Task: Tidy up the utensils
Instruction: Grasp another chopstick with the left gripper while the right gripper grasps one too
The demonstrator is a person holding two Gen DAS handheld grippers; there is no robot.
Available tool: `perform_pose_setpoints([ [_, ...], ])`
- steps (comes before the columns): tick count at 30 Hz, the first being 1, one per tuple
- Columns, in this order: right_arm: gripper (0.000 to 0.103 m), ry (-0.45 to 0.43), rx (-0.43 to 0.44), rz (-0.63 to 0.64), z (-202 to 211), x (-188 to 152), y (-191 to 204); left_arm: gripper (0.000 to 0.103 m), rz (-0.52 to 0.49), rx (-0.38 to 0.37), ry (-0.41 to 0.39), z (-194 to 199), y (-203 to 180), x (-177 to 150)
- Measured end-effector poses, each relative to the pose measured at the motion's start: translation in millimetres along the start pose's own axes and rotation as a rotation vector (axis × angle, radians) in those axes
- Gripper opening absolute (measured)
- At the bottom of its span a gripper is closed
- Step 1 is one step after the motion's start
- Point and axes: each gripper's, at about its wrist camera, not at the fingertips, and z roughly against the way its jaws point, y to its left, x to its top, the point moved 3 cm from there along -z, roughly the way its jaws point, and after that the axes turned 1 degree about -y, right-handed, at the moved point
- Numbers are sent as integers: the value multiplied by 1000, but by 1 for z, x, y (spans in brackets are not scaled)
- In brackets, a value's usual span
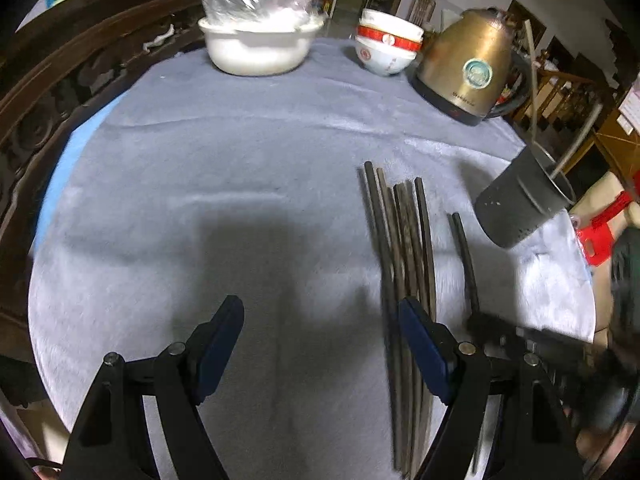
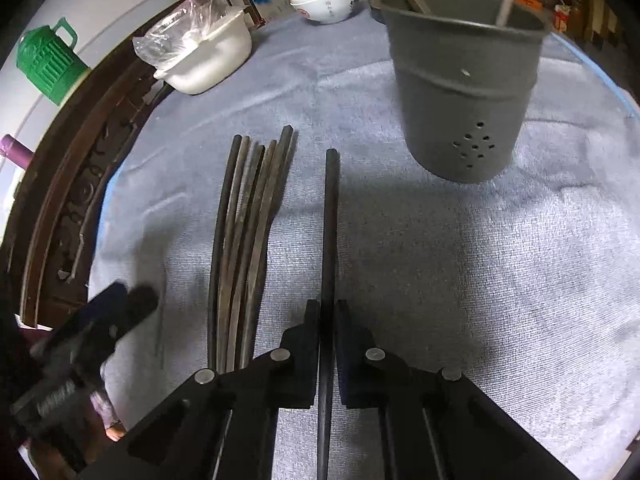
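Observation:
Several dark chopsticks lie bundled on the grey cloth, seen again in the left wrist view. One single chopstick lies apart to their right, and my right gripper is shut on it near its lower half. The same single chopstick shows in the left wrist view, with the right gripper blurred at its near end. A grey perforated utensil holder stands beyond, holding a few utensils. My left gripper stands open over bare cloth, its right finger next to the bundle.
A white lidded pot with plastic wrap, stacked red-and-white bowls and a brass electric kettle stand at the table's far edge. A carved wooden rail borders the left. A green jug sits beyond it.

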Motion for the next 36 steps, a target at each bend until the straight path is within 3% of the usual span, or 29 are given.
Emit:
perform_pose_setpoints([
  [7, 9, -6, 57, -17, 1, -2, -6, 80, -20, 31, 114, -28, -17, 6],
  [14, 10, -6, 88, -17, 1, -1, -8, 70, -19, 55, 128, -31, -20, 2],
  [22, 10, -14, 84, -20, 3, -3, -9, 67, -39, 76, 139, -27, -21, -6],
  [24, 10, -10, 78, -15, 2, -3, -8, 55, -59, 109, 138, -31, -26, -3],
  [28, 10, 7, 54, 14, 1, -1, -3, 8, -74, 119, 157, -32, -18, -1],
  [36, 8, 92, -52, 157, 2, -7, 8, 6, 32, 7, 229, -16, 9, -21],
])
